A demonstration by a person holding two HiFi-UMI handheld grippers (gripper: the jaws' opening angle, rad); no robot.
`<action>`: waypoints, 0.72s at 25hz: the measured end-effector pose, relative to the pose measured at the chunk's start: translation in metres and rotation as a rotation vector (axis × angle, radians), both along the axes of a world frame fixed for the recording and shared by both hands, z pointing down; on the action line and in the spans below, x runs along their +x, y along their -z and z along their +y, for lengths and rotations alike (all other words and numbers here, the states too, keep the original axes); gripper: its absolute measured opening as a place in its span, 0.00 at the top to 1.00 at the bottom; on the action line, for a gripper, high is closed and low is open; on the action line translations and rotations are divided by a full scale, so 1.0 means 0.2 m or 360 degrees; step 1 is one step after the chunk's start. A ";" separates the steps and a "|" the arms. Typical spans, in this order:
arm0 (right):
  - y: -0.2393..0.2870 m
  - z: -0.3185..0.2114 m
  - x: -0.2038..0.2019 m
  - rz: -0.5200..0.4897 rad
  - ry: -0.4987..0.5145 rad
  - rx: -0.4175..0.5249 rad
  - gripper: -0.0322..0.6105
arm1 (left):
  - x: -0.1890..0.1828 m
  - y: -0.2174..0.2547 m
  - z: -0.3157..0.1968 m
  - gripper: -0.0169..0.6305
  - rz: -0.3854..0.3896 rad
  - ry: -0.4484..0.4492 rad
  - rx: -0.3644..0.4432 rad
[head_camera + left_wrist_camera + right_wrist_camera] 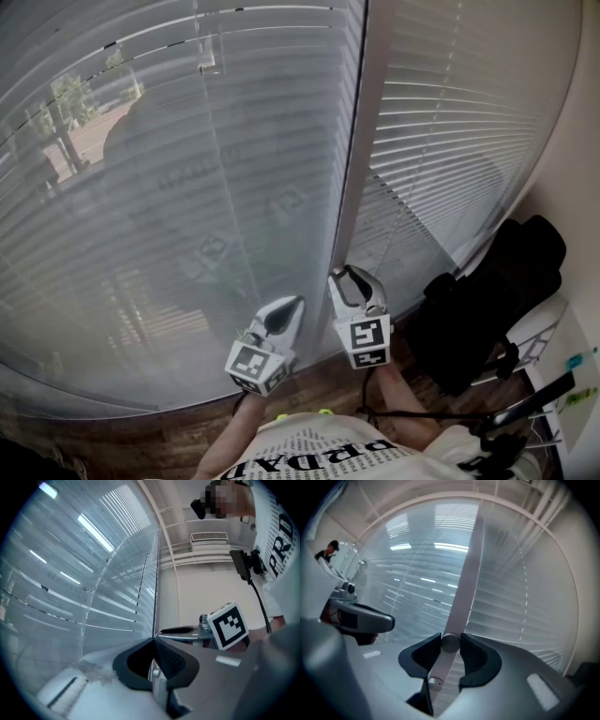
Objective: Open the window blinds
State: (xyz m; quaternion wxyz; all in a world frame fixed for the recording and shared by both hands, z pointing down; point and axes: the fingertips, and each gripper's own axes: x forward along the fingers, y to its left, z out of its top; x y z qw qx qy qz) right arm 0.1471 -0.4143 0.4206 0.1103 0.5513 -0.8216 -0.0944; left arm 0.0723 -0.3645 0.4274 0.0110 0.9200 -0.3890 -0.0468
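Two slatted window blinds fill the head view: the left blind (159, 178) lets trees and ground show through, while the slats of the right blind (459, 112) look flat and pale. Between them a white wand (352, 141) hangs down. My right gripper (349, 277) is shut on the wand's lower end; in the right gripper view both pads of the right gripper (450, 644) press on the round white wand (464, 588). My left gripper (289, 307) hovers just left of it, near the left blind. Its pads meet with nothing between them, as the left gripper (153, 641) shows in its own view.
A thin clear cord (223, 169) hangs in front of the left blind. A black bag (487, 300) sits on a white stand at the right, beside the wall. Dark wooden floor (159, 436) lies below the window. Cables run at the lower right.
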 end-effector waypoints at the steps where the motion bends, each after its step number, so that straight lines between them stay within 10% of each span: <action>1: 0.00 0.00 -0.01 0.0077 -0.0002 0.0018 0.74 | 0.00 0.00 0.00 0.98 0.0004 0.0000 0.0002; 9: -0.01 0.00 -0.04 0.0446 -0.0008 0.0145 0.74 | 0.01 0.00 0.00 0.98 0.0022 0.0003 -0.0004; 18: -0.01 0.00 -0.03 0.0266 0.0006 0.0132 0.74 | -0.01 0.00 0.00 0.98 0.0001 0.0018 -0.0007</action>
